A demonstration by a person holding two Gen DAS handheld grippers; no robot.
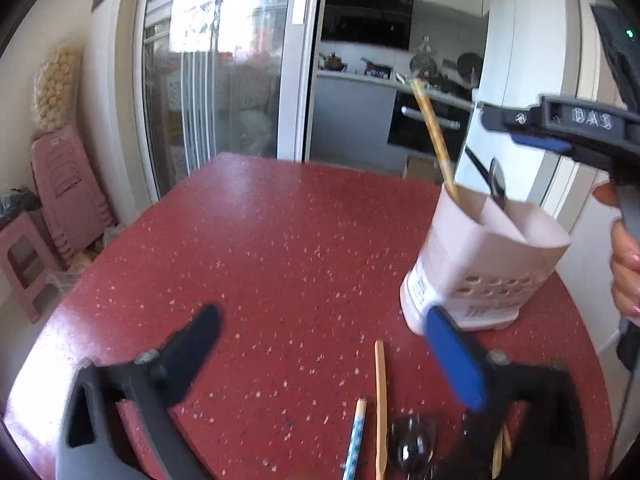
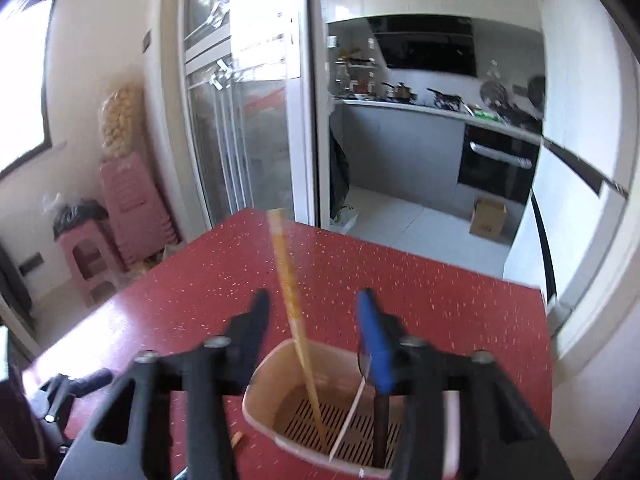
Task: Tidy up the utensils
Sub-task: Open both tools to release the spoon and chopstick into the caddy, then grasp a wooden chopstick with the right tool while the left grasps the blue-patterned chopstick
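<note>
place: home dining corner | landmark: red speckled table (image 2: 400,280) | beyond it: sliding glass door (image 2: 240,120), kitchen with oven (image 2: 496,164) | left of it: stacked pink stools (image 2: 132,208)

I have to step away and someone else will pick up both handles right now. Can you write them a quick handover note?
Left tongs: open, empty, low over the red speckled table.
Right tongs: open, empty, above the pale pink perforated utensil holder.
Done: one yellow patterned chopstick leans in the holder's left compartment; a dark spoon stands in the other.
Left: on the table near the left tongs lie a blue dotted chopstick, a plain wooden chopstick and a black spoon; more wooden sticks show partly behind the blue pad. All of these probably go into the holder.
</note>
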